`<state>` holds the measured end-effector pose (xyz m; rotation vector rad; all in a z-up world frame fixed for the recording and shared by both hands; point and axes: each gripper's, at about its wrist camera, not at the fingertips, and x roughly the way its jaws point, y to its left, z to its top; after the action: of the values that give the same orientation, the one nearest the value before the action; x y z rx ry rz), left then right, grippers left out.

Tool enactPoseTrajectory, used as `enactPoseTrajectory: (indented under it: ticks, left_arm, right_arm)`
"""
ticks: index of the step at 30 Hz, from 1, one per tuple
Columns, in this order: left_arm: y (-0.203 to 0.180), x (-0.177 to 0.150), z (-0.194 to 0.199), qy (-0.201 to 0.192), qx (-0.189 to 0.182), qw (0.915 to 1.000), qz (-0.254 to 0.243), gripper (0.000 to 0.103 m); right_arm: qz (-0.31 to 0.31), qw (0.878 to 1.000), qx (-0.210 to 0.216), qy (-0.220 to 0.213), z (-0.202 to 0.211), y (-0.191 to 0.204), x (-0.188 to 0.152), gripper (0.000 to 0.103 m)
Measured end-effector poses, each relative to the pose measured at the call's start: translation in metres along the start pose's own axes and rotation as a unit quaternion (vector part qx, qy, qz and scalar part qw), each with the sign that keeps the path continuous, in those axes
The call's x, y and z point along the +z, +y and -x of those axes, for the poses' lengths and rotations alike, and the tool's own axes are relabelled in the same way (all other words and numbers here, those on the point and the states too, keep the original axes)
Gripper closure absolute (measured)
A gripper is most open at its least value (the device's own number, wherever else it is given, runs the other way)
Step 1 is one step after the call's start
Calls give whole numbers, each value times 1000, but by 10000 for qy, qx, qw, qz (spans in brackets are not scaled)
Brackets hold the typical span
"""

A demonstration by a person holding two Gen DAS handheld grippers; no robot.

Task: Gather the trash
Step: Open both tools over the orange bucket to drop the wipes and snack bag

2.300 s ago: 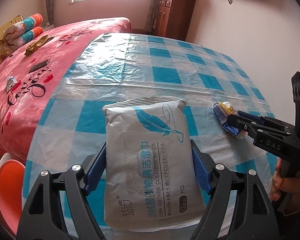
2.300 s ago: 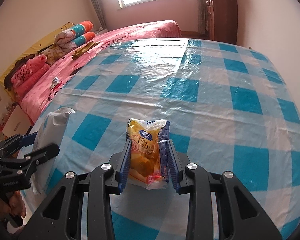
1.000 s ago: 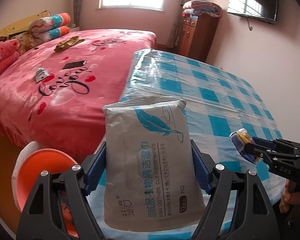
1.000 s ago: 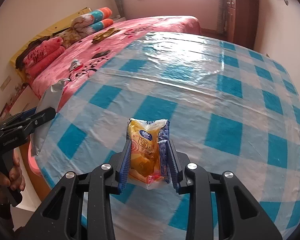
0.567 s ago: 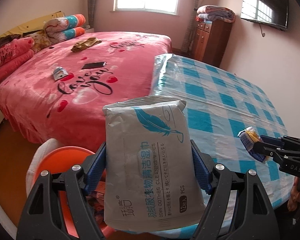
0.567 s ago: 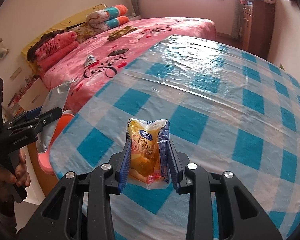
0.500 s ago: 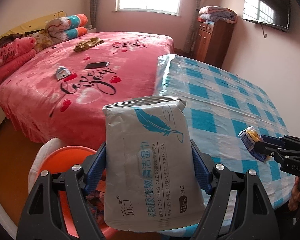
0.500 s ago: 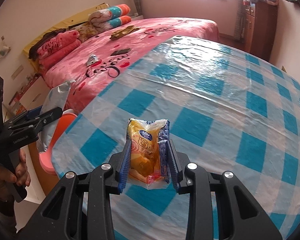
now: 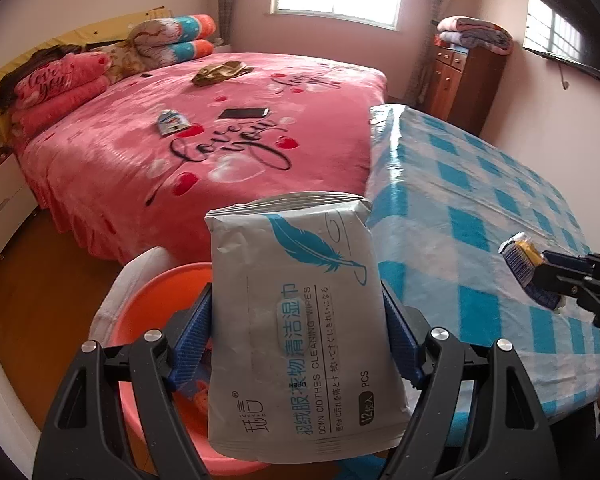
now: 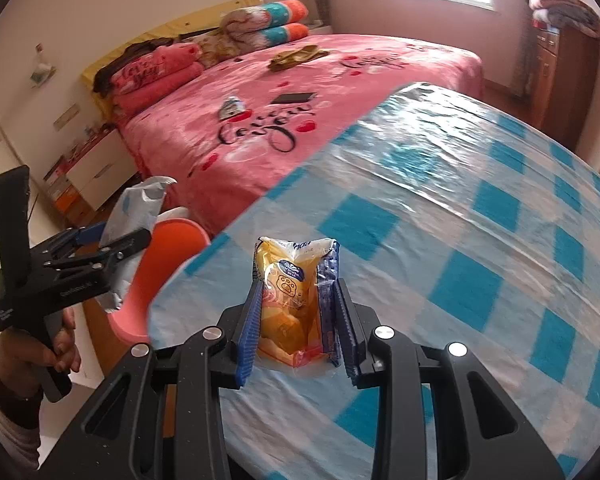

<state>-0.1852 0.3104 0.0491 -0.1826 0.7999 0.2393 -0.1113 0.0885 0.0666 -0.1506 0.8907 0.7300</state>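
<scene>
While my left gripper [image 9: 300,340] clamped the grey foil pack of cleaning wipes [image 9: 300,328] over the orange plastic bin [image 9: 152,304] at seven o'clock, I had my right gripper [image 10: 296,320] squeezed tight on a crumpled yellow snack wrapper [image 10: 288,308] above the blue-checked plastic-covered surface [image 10: 460,240].

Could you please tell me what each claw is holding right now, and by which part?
Left claw: grey wipes pack, clamped across its side edges. Right claw: yellow snack wrapper, squeezed by its sides.
</scene>
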Motion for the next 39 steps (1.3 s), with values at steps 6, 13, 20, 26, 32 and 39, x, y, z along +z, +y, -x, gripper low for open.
enactPoseTrajectory:
  ticks: [6, 13, 20, 26, 32, 39]
  left_arm:
    - [23, -9, 1, 75, 210, 9997, 135, 25]
    - [45, -20, -1, 186, 430, 9985, 292, 25]
    - [64, -30, -8, 325, 576, 9969, 427, 25]
    - [79, -38, -12, 423, 680, 9954, 533, 25]
    - [92, -45, -19, 525, 769, 9935, 661, 25]
    - [109, -52, -30, 683, 822, 9902, 901, 25]
  right_arm:
    - [252, 9993, 259, 51, -12, 27, 13, 67]
    - [547, 9968, 554, 185, -27, 59, 20, 67]
    - [798, 9928, 829, 347, -48, 89, 29, 67]
    - [1016, 9886, 1011, 465, -64, 114, 34, 67]
    - [1232, 9837, 1160, 606, -80, 138, 32, 67]
    - [1412, 9785, 1279, 786, -103, 155, 31, 51]
